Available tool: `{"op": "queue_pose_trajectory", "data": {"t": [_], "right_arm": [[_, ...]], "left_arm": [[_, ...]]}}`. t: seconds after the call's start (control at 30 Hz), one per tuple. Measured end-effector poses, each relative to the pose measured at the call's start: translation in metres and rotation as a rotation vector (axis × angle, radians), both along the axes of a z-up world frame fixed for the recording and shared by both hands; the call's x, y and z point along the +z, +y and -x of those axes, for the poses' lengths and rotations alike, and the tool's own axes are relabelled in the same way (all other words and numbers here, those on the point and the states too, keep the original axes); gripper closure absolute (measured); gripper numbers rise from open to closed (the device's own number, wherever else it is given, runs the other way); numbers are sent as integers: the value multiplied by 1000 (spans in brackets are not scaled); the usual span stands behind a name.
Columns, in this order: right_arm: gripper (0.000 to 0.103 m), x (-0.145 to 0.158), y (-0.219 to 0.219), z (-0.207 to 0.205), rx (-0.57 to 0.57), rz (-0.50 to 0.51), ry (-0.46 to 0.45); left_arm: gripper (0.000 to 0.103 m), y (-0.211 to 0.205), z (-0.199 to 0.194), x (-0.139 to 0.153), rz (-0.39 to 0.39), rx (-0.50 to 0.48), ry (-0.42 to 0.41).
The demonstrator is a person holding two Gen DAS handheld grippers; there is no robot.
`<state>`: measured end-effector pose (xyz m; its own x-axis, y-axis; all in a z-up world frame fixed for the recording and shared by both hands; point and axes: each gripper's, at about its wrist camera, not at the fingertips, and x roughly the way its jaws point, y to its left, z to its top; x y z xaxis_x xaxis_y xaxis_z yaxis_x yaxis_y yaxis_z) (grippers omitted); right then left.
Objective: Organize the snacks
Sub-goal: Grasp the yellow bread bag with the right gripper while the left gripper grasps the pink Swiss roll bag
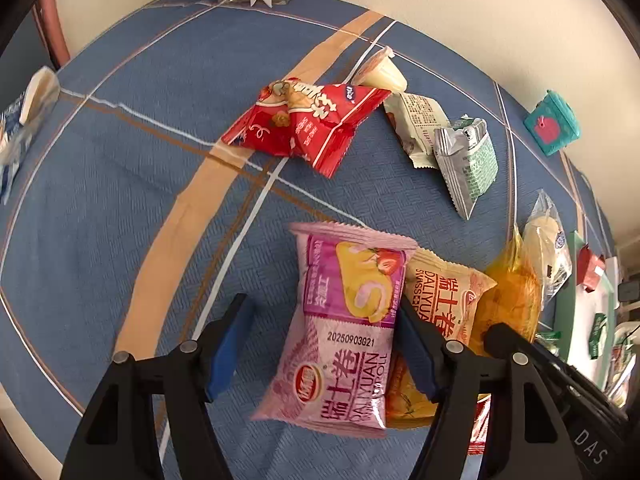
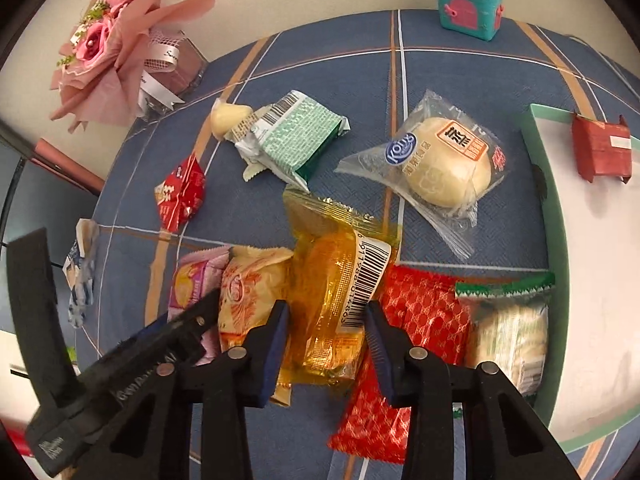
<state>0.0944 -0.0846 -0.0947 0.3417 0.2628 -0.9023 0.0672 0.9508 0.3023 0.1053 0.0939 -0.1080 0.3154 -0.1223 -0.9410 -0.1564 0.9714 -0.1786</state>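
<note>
Left gripper [image 1: 324,344]: pointing steeply down, fingers [image 1: 230,344] apart, partly spread.
Right gripper [image 2: 326,344]: pointing steeply down, fingers [image 2: 276,344] clamped.

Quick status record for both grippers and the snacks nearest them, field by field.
left gripper: open around the pink Swiss roll pack, left pad clear of it
right gripper: shut on the yellow transparent pack
beside yellow pack: beige Swiss roll pack, red patterned pack
loose on cloth: bun in clear wrapper, red snack bag
surface: blue checked tablecloth
</note>
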Motion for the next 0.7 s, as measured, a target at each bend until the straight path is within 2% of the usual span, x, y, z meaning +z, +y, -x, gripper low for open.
{"op": "queue_pose_trajectory", "data": {"t": [0.2, 0.7], "right_arm": [[55, -3, 4, -8, 5, 12, 0], [50, -15, 0, -13, -9, -24, 22]], "left_arm": [[32, -3, -3, -1, -22, -5, -9], [34, -18, -8, -4, -60, -7, -14]]}}
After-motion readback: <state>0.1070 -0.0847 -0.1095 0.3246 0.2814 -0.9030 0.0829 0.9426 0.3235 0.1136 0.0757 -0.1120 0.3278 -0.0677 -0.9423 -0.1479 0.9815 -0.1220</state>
